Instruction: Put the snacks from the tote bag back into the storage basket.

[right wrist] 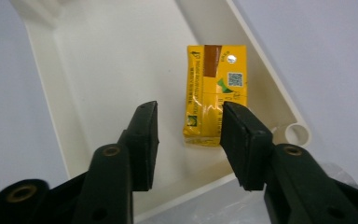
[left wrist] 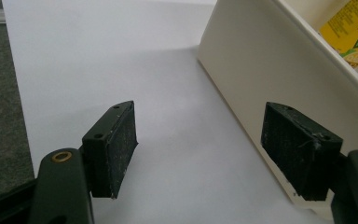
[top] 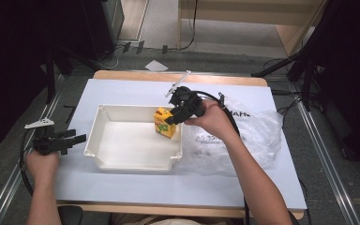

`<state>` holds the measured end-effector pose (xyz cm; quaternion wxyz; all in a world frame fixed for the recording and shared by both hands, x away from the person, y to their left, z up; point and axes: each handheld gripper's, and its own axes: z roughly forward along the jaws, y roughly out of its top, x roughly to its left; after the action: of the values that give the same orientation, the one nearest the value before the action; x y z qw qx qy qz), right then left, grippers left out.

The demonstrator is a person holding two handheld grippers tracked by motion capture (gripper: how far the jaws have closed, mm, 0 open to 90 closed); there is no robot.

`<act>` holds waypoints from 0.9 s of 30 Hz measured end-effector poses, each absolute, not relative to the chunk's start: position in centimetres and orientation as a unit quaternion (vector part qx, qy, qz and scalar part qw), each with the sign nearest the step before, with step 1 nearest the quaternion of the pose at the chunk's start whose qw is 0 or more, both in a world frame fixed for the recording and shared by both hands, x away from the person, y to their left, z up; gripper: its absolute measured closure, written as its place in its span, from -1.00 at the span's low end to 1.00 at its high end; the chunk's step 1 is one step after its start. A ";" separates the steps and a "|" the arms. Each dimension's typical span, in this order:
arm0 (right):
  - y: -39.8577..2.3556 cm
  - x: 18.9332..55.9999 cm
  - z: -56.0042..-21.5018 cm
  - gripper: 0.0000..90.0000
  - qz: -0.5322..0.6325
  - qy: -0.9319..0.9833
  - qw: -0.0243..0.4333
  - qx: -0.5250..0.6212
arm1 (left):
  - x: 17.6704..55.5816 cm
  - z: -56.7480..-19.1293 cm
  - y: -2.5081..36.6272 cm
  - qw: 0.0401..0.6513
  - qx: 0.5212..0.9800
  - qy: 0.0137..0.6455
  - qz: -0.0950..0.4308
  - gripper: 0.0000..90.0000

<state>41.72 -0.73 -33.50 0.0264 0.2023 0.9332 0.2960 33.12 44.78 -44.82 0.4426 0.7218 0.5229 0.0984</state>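
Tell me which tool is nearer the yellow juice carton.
Right. The right tool hangs just above the carton inside the white tray; the left tool sits outside the tray's far left wall.

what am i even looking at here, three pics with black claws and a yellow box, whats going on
There is no robot: a person at a table holds a hand-operated two-jaw gripper in each hand. The high view looks down from above the person's side. The other two come from cameras riding on the grippers, looking along their black jaws.

On the white table top sits a cream plastic tray, with a crumpled clear plastic bag to its right. A yellow juice carton stands in the tray's far right corner.

The right gripper hovers just above the carton, jaws apart, holding nothing. The left gripper rests open beside the tray's left wall, also holding nothing.
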 end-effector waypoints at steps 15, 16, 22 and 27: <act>0.8 41.1 -36.0 0.95 0.261 0.942 -0.021 0.208 | 33.5 -44.9 44.9 0.456 0.709 0.529 0.097 -0.37; 0.9 41.1 -36.2 0.95 0.260 0.944 -0.017 0.204 | 33.5 -44.9 45.0 0.457 0.709 0.529 0.097 -0.37; 1.4 41.2 -36.9 0.99 0.248 0.946 -0.016 0.208 | 33.6 -45.0 45.0 0.459 0.707 0.530 0.093 -0.37; 1.5 41.2 -37.1 0.99 0.245 0.947 -0.014 0.205 | 33.6 -45.0 45.0 0.461 0.706 0.530 0.093 -0.37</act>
<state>41.20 1.46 -37.15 -0.0144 0.2055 0.9474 0.2449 33.63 44.96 -45.00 0.4610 0.7059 0.5296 0.0932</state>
